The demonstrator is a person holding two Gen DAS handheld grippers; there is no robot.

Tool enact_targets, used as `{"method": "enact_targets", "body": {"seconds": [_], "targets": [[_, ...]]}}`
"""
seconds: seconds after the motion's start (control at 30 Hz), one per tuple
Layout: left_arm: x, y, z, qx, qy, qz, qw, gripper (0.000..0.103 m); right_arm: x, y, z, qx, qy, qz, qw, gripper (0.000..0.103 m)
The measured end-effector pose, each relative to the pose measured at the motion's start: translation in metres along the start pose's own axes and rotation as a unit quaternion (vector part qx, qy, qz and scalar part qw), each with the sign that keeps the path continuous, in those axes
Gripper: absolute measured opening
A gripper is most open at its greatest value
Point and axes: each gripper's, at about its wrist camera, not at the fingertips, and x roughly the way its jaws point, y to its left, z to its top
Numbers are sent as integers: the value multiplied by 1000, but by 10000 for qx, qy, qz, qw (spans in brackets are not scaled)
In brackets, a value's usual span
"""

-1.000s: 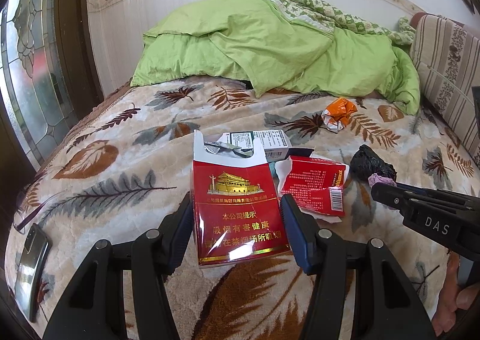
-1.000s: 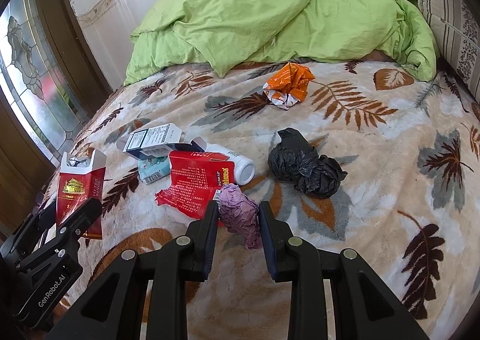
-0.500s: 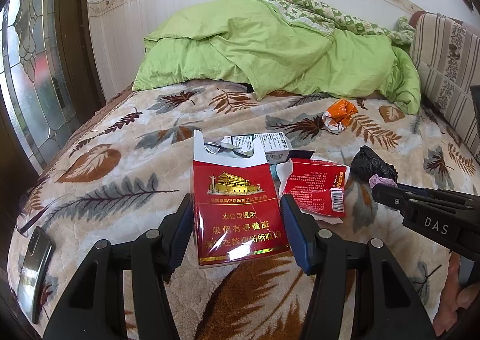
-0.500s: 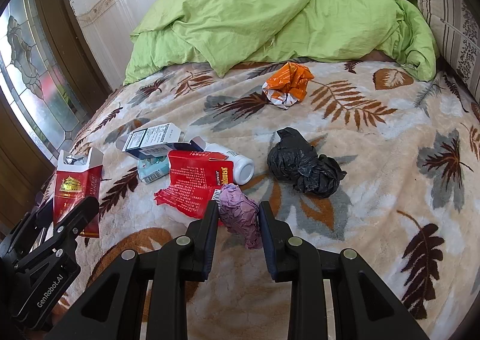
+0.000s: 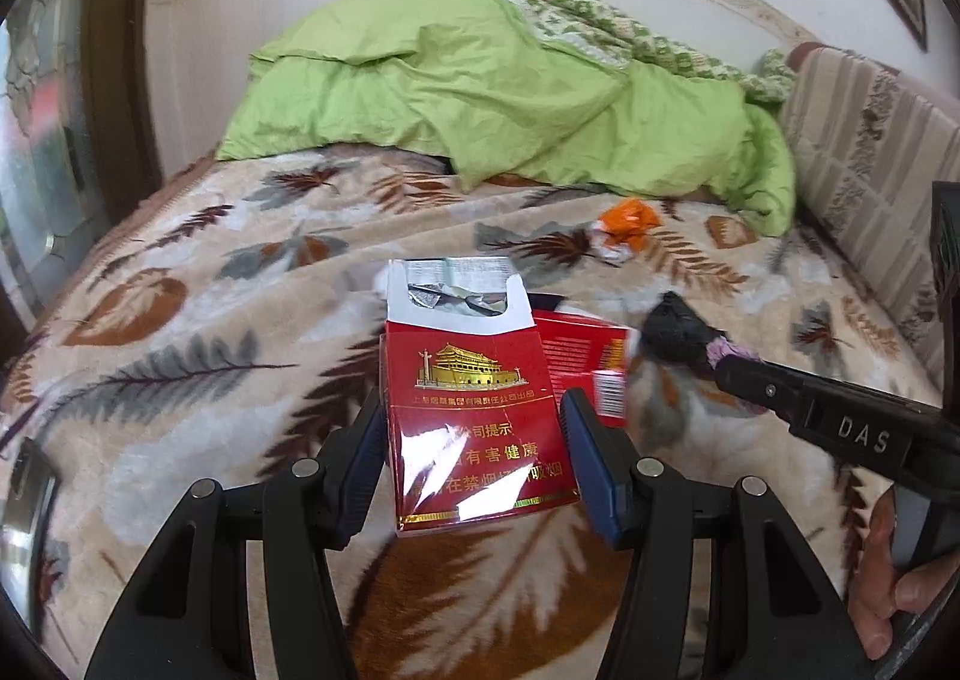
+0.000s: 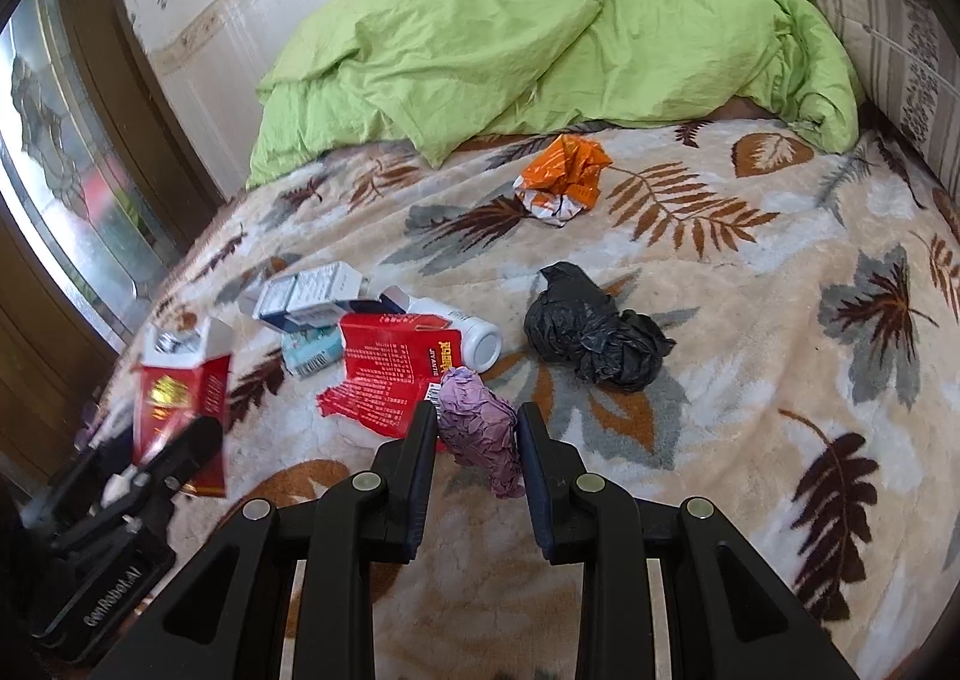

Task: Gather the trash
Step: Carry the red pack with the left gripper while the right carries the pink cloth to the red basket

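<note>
Since the red cigarette pack (image 5: 480, 416) was light, crushable card, we had the left gripper (image 5: 474, 464) clamped across its lower sides, above the blanket's (image 6: 750, 440) near edge; the right gripper (image 6: 477, 440) pinched a soft purple wad (image 6: 480, 428) mid-blanket.

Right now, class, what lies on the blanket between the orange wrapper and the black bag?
Nothing: bare blanket separates the orange wrapper from the black bag, seen in the right wrist view.

Your left gripper (image 5: 474, 440) clamped the red cigarette pack (image 5: 474, 416), lid open. Behind the pack lay an orange wrapper (image 5: 627, 221); right of the pack, your right gripper (image 5: 729, 359) pinched purple paper (image 5: 723, 349).
</note>
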Motion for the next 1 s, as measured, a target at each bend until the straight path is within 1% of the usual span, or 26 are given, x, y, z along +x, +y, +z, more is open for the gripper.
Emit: {"method": "enact_targets", "body": {"seconds": [0.07, 0.17, 0.2, 0.3, 0.33, 0.4, 0.43, 0.5, 0.57, 0.6, 0.63, 0.77, 0.8, 0.83, 0.87, 1.0], "targets": [[-7, -8, -1, 65, -62, -237, 9997, 56, -19, -7, -1, 193, -105, 103, 9997, 29], [-22, -24, -3, 165, -111, -836, 9963, 56, -54, -20, -10, 406, -316, 160, 9985, 29], [-27, -32, -5, 204, -102, -1068, 9940, 56, -68, -26, -17, 473, -374, 164, 9980, 29], [-39, -55, -9, 332, 20, -1578, 9869, 56, -110, -46, -41, 692, -419, 176, 9966, 29], [-44, -67, -11, 431, 67, -1710, 9843, 56, -121, -49, -46, 678, -445, 138, 9966, 29], [-54, -90, -16, 632, 106, -1938, 9790, 56, -158, -64, -61, 623, -553, -89, 9965, 29], [-59, -105, -18, 739, 146, -2105, 9747, 56, -173, -72, -67, 683, -598, -154, 9958, 29], [-71, -135, -22, 905, 249, -2479, 9642, 56, -209, -98, -81, 915, -706, -326, 9928, 29], [-82, -162, -26, 1098, 324, -2780, 9537, 56, -248, -124, -97, 1153, -875, -617, 9875, 29], [-90, -181, -28, 1253, 347, -2966, 9461, 56, -266, -136, -105, 1264, -960, -757, 9844, 29], [-97, -195, -30, 1356, 359, -3088, 9407, 56, -287, -151, -116, 1423, -1051, -919, 9799, 29], [-119, -255, -40, 1701, 610, -3663, 9128, 56, -343, -193, -148, 1965, -1273, -1325, 9631, 29], [-123, -273, -44, 1794, 692, -3821, 9039, 56, -353, -200, -155, 2055, -1303, -1404, 9597, 29], [-127, -287, -47, 1876, 756, -3918, 8976, 56, -365, -210, -163, 2165, -1353, -1498, 9552, 29], [-132, -304, -51, 2002, 830, -4031, 8891, 56, -374, -215, -169, 2234, -1385, -1545, 9524, 29], [-143, -353, -72, 2386, 1083, -4275, 8652, 56, -398, -236, -188, 2574, -1514, -1668, 9397, 30]]}}
